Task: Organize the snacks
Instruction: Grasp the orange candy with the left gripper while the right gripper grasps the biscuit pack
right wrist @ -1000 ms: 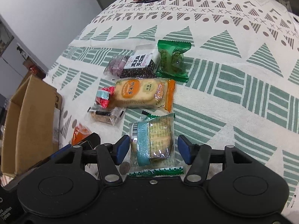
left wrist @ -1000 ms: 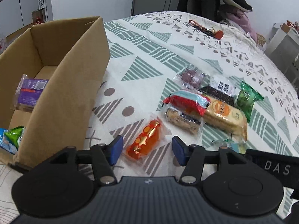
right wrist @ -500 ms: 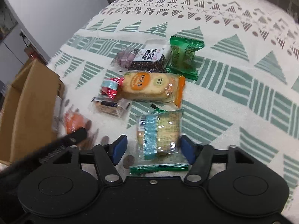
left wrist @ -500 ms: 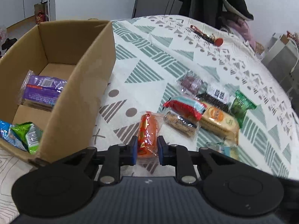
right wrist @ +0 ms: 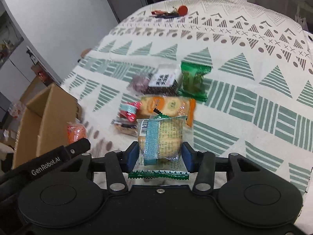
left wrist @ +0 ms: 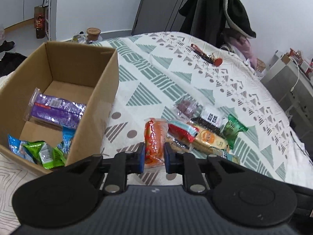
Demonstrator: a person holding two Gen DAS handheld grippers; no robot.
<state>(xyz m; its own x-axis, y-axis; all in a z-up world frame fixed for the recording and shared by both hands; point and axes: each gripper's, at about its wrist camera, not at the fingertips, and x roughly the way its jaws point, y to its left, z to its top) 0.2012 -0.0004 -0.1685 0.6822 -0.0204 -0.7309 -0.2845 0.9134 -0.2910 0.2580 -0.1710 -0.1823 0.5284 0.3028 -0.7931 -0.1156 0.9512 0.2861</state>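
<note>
Left gripper (left wrist: 154,154) clamps orange snack packet (left wrist: 155,139) beside cardboard box (left wrist: 101,98) | right gripper (right wrist: 159,153) apparently pinches teal-banded cracker pack (right wrist: 160,139) above patterned tablecloth (right wrist: 254,101)

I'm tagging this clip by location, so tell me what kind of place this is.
Probably a room in a home, perhaps a bedroom. Snacks lie on a patterned cloth over a wide, soft-looking surface; dark coats hang behind it; a cardboard box takes the snacks. Each gripper grips a packet.
</note>
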